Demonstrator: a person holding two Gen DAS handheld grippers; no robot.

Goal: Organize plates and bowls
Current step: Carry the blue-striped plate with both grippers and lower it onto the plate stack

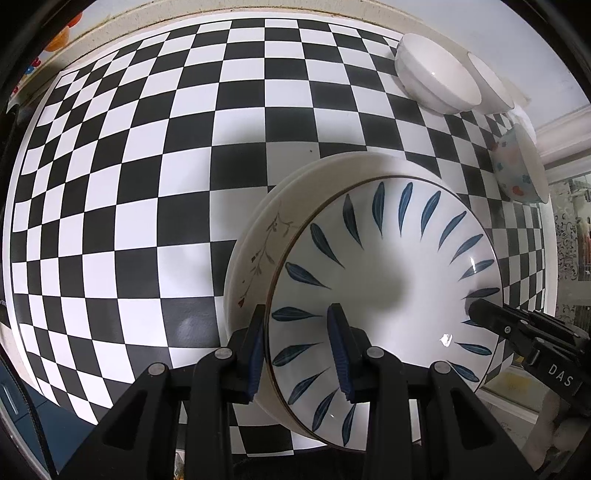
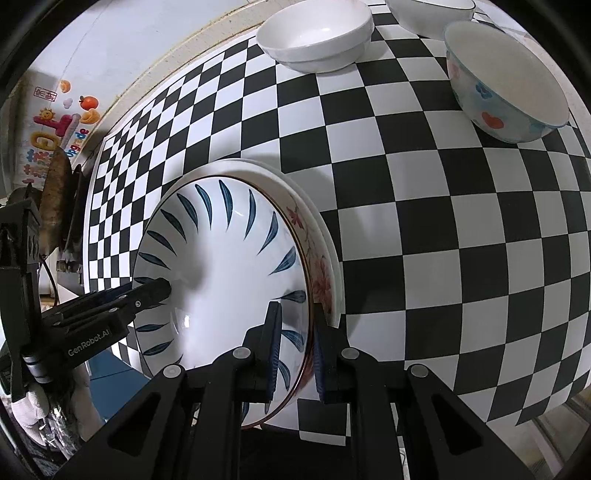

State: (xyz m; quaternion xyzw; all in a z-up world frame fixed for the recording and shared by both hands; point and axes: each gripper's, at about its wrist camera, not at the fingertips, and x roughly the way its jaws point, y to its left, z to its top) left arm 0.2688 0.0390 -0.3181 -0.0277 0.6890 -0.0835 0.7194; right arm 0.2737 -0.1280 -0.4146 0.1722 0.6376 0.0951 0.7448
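Left tool (image 1: pixel 299 350): clamped on rim of leaf plate (image 1: pixel 388 273)
Right tool (image 2: pixel 297 354): clamped on opposite rim
Leaf plate: atop flower plate (image 2: pixel 321 273)
White bowl (image 2: pixel 314 35): far from leaf plate, on table (image 1: pixel 147 184)

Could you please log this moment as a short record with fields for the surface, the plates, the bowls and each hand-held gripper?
surface: checkered table
plates: blue-leaf plate on top of floral plate
bowls: white bowl, flowered bowl, a further white bowl partly in view
left hand-held gripper: shut on blue-leaf plate rim
right hand-held gripper: shut on the opposite rim
status: plate held by both sides
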